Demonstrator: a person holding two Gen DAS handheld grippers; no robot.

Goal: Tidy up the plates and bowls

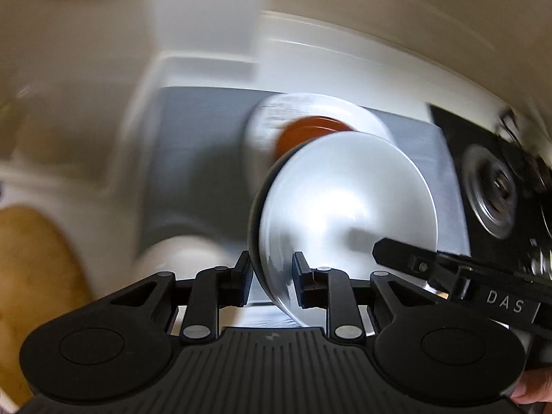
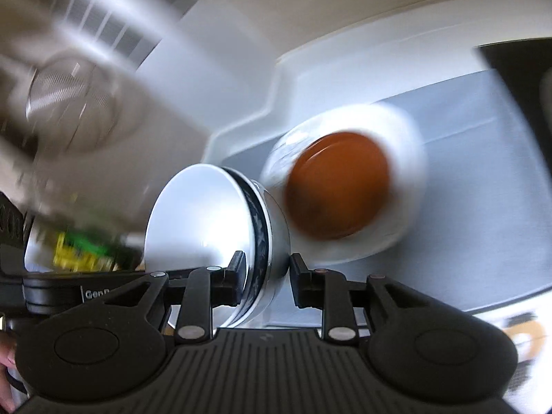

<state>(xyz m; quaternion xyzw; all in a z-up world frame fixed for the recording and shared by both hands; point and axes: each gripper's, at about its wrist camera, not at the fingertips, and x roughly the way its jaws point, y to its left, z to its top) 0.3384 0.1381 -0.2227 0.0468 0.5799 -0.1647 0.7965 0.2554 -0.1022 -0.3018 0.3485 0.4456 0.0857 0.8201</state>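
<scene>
A white bowl [image 1: 345, 207] is clamped by its rim between the fingers of the left tool [image 1: 270, 277] and is held tilted above the grey mat [image 1: 193, 158] on the counter [image 1: 114, 207]. A second white bowl with a dark patterned band [image 2: 214, 227] is clamped at its rim by the right tool [image 2: 265, 277]. An orange bowl [image 2: 339, 186] is seen resting on a white plate [image 2: 410, 158] on the mat, just beyond both held bowls. The surroundings are blurred. The right tool [image 1: 431, 269] is also seen from the left wrist.
</scene>
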